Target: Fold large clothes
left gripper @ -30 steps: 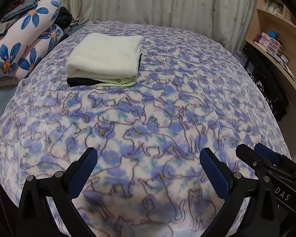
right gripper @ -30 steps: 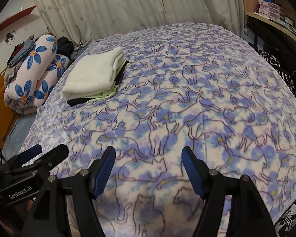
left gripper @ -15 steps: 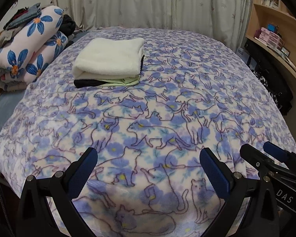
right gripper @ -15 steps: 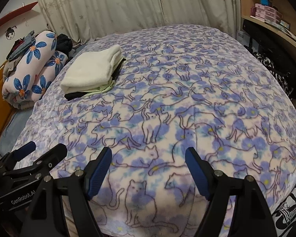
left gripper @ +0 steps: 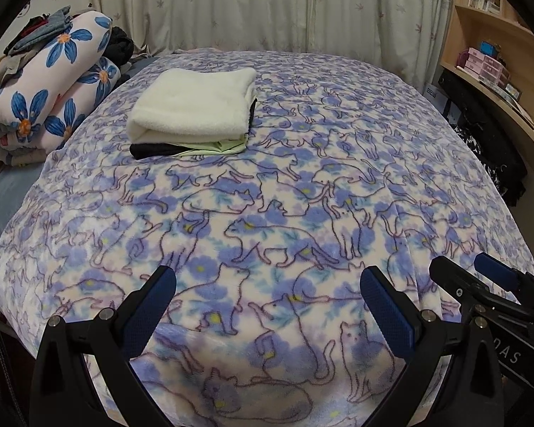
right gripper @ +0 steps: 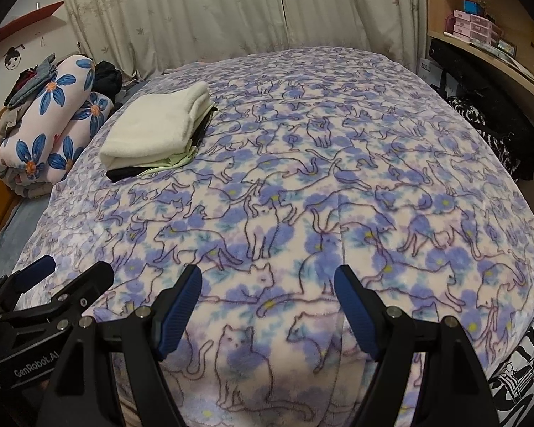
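Note:
A stack of folded clothes (left gripper: 192, 114) lies at the far left of the bed: a cream fleece piece on top, a pale green and a black one under it. The right wrist view shows the same stack (right gripper: 156, 135). A blue cat-print blanket (left gripper: 267, 192) covers the bed. My left gripper (left gripper: 267, 288) hangs open above the blanket's near edge, nothing between its blue pads. My right gripper (right gripper: 267, 284) is also open and empty, just to the right of the left one. Each gripper shows at the edge of the other's view.
Rolled flowered bedding (left gripper: 50, 89) with loose dark clothes on top sits left of the bed. Curtains (left gripper: 267, 7) hang behind it. A wooden shelf and desk (left gripper: 498, 67) with small boxes stand on the right, dark fabric (right gripper: 495, 131) below them.
Both views have drawn back a little, so more of the blanket's near edge shows. The right gripper's jaws stand slightly wider than a second ago.

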{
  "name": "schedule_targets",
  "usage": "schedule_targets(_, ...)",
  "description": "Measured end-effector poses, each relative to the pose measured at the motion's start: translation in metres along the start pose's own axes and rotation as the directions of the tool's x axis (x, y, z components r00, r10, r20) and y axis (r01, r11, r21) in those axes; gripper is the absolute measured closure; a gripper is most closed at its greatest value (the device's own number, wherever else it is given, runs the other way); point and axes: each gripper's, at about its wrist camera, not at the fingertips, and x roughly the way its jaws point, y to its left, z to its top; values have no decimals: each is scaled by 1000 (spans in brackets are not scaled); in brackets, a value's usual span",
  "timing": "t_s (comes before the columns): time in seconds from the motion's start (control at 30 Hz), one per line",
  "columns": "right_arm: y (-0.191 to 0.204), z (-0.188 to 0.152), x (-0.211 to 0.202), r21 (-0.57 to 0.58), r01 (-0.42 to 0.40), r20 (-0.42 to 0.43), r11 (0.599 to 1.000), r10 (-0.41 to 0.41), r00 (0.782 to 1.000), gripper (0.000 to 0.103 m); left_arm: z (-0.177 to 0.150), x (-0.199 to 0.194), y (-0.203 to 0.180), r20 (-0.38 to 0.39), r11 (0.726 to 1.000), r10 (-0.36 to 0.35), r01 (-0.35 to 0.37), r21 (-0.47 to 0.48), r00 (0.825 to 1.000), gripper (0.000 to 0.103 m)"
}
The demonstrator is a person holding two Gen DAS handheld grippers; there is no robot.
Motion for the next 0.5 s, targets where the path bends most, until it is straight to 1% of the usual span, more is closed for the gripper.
schedule_targets(0.5, 1, -2, 6, 11, -1, -14, 1000, 1, 1000, 26, -3, 9, 0, -13, 1000, 17, -17, 0, 1000, 1)
